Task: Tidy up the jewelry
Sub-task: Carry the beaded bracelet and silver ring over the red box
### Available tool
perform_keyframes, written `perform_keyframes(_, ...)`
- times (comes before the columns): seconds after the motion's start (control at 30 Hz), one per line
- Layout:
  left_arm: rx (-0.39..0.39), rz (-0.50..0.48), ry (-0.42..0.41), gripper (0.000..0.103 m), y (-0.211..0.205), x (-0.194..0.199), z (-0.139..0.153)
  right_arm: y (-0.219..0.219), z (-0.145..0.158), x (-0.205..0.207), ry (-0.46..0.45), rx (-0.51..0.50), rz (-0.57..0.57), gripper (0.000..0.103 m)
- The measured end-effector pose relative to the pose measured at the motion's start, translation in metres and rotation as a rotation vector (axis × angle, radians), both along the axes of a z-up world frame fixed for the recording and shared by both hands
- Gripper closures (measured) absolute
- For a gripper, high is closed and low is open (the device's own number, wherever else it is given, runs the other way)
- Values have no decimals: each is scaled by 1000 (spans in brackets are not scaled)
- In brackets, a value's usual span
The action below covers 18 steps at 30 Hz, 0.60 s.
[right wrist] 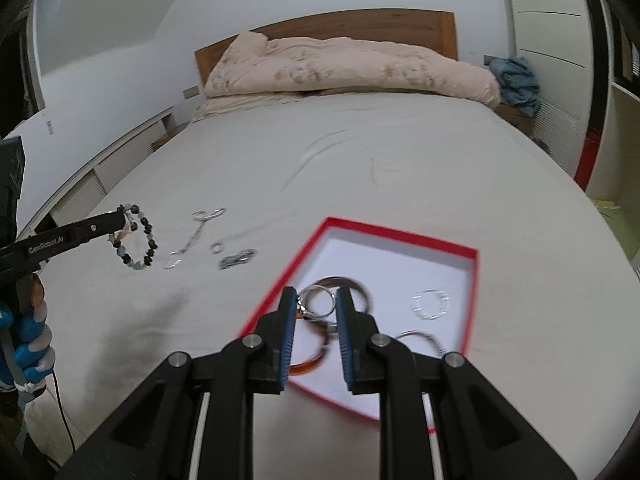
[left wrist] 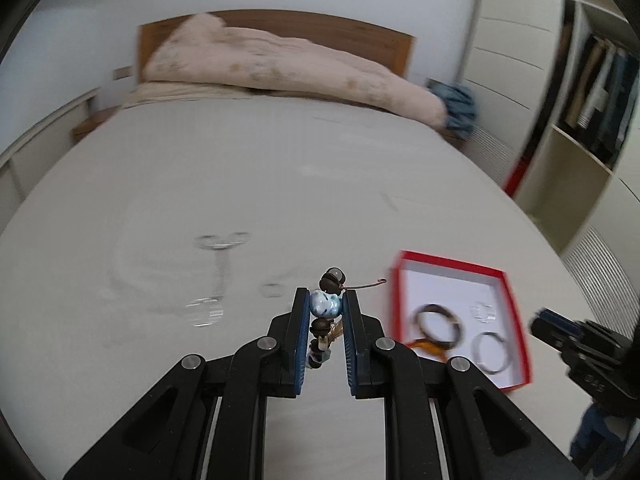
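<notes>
My left gripper [left wrist: 326, 300] is shut on a beaded bracelet [left wrist: 325, 307], its pads pressing a pale blue bead, with dark beads above and below. The right wrist view shows that gripper [right wrist: 120, 216] at far left, the bracelet [right wrist: 138, 240] dangling above the bed. My right gripper [right wrist: 316, 297] is shut on a silver ring-shaped bangle [right wrist: 318, 300] over the near left corner of the red box [right wrist: 400, 236]. The box [left wrist: 448, 261] lies right of my left gripper. It holds a dark bangle [right wrist: 356, 285], an amber bangle [right wrist: 308, 366], a clear bracelet [right wrist: 430, 304] and a silver bangle [right wrist: 420, 337].
On the grey bed sheet [right wrist: 360, 168] left of the box lie a silver chain [right wrist: 192, 236], a small ring [right wrist: 216, 247] and a dark chain piece [right wrist: 237, 258]. A pink duvet [right wrist: 340, 66] lies at the headboard. Shelves [left wrist: 592, 120] stand at the right.
</notes>
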State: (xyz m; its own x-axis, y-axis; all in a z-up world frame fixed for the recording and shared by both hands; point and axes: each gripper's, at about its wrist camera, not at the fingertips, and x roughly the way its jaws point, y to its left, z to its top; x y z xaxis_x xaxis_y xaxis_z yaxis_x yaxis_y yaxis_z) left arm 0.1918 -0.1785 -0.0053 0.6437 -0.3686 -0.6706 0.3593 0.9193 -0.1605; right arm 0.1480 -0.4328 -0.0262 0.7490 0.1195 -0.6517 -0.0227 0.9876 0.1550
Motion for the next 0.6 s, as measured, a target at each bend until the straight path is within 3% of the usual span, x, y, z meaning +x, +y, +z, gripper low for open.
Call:
perform_keyframes(0.3,24,-180,54,88,-103,15,-39,-48,-24,27,23,-32,-25,85)
perform_keyframes(0.6,86,-232,119,88,-135,17,-88,-61,-73,46,94,-25,-14,85)
